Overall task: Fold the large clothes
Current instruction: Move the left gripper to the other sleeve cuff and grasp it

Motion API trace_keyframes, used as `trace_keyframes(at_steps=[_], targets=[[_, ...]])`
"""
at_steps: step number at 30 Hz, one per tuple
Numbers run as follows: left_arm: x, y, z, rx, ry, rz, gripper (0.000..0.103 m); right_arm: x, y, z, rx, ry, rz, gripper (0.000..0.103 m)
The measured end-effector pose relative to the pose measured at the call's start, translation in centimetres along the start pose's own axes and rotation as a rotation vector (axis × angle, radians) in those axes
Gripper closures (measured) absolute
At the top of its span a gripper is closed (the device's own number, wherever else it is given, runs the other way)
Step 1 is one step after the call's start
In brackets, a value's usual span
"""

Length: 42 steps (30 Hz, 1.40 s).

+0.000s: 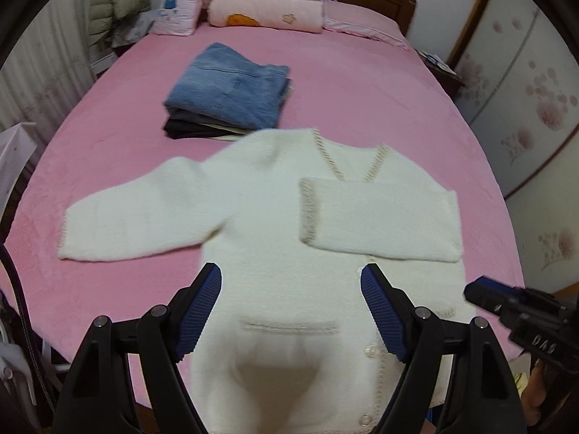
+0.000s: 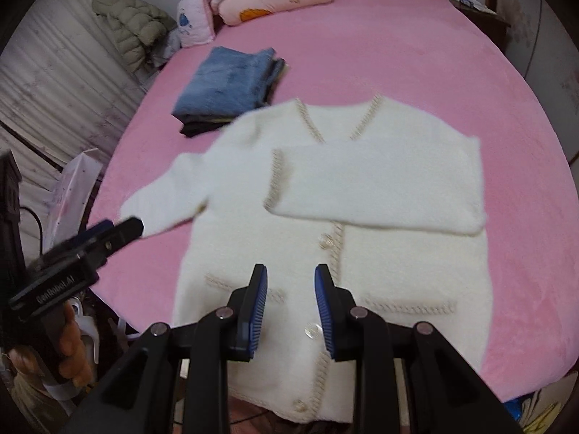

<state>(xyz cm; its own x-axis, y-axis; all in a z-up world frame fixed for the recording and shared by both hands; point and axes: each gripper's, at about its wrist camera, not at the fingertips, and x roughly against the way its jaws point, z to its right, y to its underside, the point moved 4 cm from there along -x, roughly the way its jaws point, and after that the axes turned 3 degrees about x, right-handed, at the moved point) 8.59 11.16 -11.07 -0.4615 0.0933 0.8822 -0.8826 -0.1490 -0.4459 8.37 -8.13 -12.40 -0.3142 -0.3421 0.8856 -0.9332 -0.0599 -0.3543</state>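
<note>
White cardigan [image 1: 275, 217] lies flat — neckline toward the pillows [image 1: 267, 11] (buttoned).

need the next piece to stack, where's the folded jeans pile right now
The jeans pile lies on the pink bed, left of centre in both views, just beyond the white cardigan's shoulder.

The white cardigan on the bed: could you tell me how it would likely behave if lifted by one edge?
The white cardigan looks soft and fuzzy, so it would probably droop and fold rather than hold shape. Its folded sleeve merely rests across the chest and would likely slide off. The plush pink bedcover may drag on it when pulled.
</note>
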Motion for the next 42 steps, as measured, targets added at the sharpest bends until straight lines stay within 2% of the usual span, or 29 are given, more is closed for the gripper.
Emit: trace_keyframes(at_steps=[3, 6, 9, 16, 21, 25, 31, 36, 42], targets=[[0.7, -0.8, -4.2, 0.046, -0.028, 0.027, 0.024, 0.0, -2.4, -3.8, 0.058, 0.010, 0.073, 0.076], [1.1, -1.9, -9.2, 0.076, -0.088, 0.067, 0.024, -0.8, -4.3, -7.1, 0.107, 0.014, 0.123, 0.074], [0.6, -3.0, -14.3, 0.118, -0.134, 0.090, 0.024, -2.7, -6.1, -10.8, 0.142, 0.002, 0.160, 0.071], [-0.9, -5.0, -24.0, 0.230, -0.177, 0.133, 0.024, -8.1, -9.1, -19.0, 0.221, -0.009, 0.216, 0.070], [-4.3, -4.7, -29.2, 0.305, -0.190, 0.117, 0.023, -12.2, -10.2, -23.5, 0.272, -0.024, 0.227, 0.070], [-8.2, -3.3, -32.6, 0.362, -0.209, 0.075, 0.024, -15.8, -10.5, -26.0, 0.310, -0.011, 0.222, 0.070], [-13.8, -0.5, -36.8, 0.496, -0.179, -0.008, 0.024, -20.9, -9.9, -27.3, 0.314, 0.009, 0.155, 0.070], [-17.4, 1.8, -39.1, 0.604, -0.118, -0.062, 0.024, -23.7, -9.0, -27.1, 0.296, 0.022, 0.108, 0.070], [-19.9, 4.2, -41.6, 0.806, 0.016, -0.037, 0.024, -25.1, -8.0, -26.7, 0.264, 0.012, 0.058, 0.070]])
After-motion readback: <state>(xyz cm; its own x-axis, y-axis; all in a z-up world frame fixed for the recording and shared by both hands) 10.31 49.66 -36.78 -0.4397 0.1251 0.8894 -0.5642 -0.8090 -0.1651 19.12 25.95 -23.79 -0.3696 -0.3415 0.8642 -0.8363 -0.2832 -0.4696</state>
